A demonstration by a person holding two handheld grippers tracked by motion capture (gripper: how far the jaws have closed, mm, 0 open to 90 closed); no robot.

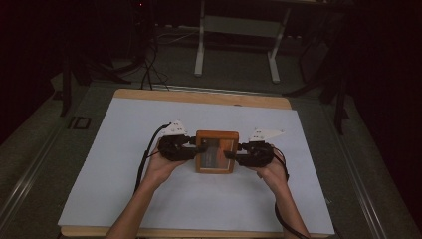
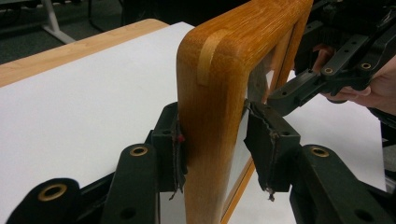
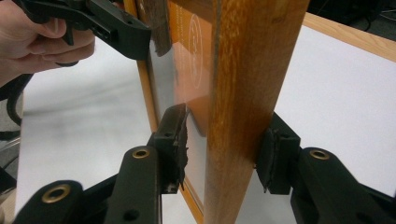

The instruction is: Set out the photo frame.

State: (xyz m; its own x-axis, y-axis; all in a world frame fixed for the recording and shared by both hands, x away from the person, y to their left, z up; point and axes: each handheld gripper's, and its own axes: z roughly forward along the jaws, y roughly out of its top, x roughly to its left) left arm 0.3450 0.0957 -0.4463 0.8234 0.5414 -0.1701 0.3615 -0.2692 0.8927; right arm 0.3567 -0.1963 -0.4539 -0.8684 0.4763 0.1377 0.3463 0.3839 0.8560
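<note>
Wooden picture frame point(image 1: 216, 151) sits near the middle of the table point(image 1: 149, 94), over the white sheet point(image 1: 124, 149) that covers most of the top. Held from both sides: left gripper point(image 1: 193, 145) on its left edge, right gripper point(image 1: 234, 155) on its right edge.

Left gripper view: jaws straddle the frame's side rail point(image 2: 205, 130). The pad on one side presses the wood; the other pad point(image 2: 266, 140) sits at the glazed face, close against it or touching, hard to say which. I read this gripper as clamped on the frame. Right gripper point(image 2: 299, 88) visible beyond, at the far rail.

Right gripper view: same arrangement, jaws either side of the rail point(image 3: 243, 116), one pad on the back of the wood, one at the front by the glass. Also looks clamped. Left gripper point(image 3: 126, 32) and the hand holding it show at the far edge.

Judgement on the step: a two-handed lift or reposition of the frame. To do it well, keep both grips level and move together so the frame does not twist between them; keep squeeze on the wooden rail, not the pane.

Frame itself: warm orange-brown varnished wood, rounded corners, a paler spline point(image 2: 208, 56) let into one corner joint. Glazed front, with an orange print inside bearing pale circular line-work. From the gripper views it seems to stand roughly on edge, though I cannot tell whether it touches the sheet.
</note>
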